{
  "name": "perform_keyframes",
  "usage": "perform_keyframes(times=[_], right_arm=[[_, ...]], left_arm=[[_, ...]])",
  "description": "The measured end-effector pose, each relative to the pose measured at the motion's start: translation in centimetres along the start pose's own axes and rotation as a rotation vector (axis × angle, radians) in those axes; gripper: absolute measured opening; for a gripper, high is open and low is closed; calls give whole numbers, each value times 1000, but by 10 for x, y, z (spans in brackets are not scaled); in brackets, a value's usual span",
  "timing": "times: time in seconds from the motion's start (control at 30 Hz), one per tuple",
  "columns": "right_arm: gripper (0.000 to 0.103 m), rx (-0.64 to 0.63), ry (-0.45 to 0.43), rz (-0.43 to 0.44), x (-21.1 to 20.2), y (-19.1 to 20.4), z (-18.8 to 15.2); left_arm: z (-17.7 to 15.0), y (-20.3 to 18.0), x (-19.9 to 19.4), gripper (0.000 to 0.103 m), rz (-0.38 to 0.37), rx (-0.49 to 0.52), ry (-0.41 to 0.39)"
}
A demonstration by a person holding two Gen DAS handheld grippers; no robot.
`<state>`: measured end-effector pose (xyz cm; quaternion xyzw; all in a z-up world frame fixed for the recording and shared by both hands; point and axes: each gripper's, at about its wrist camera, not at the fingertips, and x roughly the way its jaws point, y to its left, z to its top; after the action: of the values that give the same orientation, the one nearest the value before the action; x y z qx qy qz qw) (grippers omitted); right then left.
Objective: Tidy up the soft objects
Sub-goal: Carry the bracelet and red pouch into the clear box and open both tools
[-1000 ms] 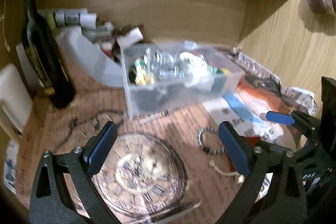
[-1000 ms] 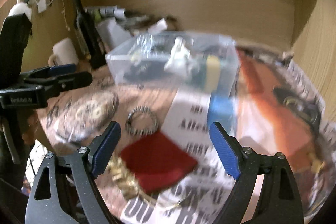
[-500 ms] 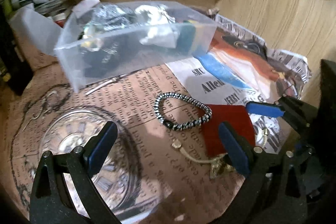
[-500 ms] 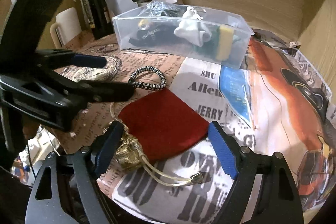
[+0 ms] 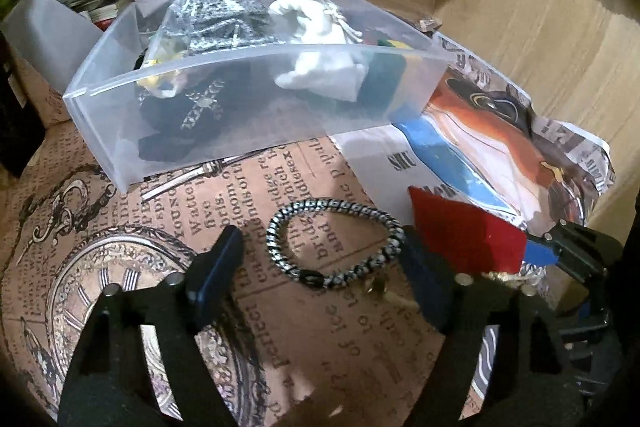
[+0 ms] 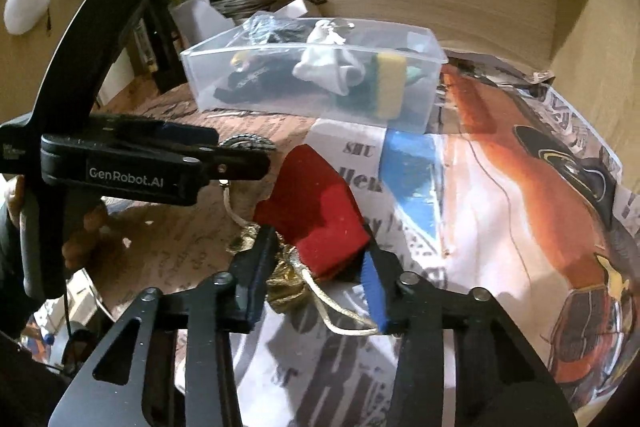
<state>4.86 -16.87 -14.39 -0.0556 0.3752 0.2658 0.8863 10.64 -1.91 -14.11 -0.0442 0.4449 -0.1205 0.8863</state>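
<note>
Red velvety pouch [image 6: 316, 211] pinched in right hand-held gripper [image 6: 316, 287]; left hand-held gripper [image 5: 320, 275] spread around braided bracelet [image 5: 336, 243].

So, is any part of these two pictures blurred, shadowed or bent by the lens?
Left wrist view: sharp in the middle, the clear box has a curved rim from the fisheye, and the left tool throws a shadow inside the bracelet. Right wrist view: sharp too; dark corners, red pouch well lit.

The clear bin [image 5: 256, 99] walls off the back, while bare printed paper [image 5: 280, 327] lies open before the bracelet [image 5: 334, 241].
</note>
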Motion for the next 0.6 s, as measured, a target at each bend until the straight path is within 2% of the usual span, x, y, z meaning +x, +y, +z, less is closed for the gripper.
perform_keyframes(times=[0.07, 0.13, 0.33, 0.6], right_arm=[[31, 10, -7, -4, 0, -2, 2], [29, 21, -12, -4, 0, -4, 4], [21, 41, -37, 2, -4, -8, 10], [18, 51, -73, 18, -9, -10, 18]], left_arm=[[0, 3, -1, 72, -3, -9, -5], [-1, 5, -2, 63, 1, -12, -11], [-4, 10, -8, 53, -5, -28, -26], [-4, 12, -27, 46, 1, -14, -76]])
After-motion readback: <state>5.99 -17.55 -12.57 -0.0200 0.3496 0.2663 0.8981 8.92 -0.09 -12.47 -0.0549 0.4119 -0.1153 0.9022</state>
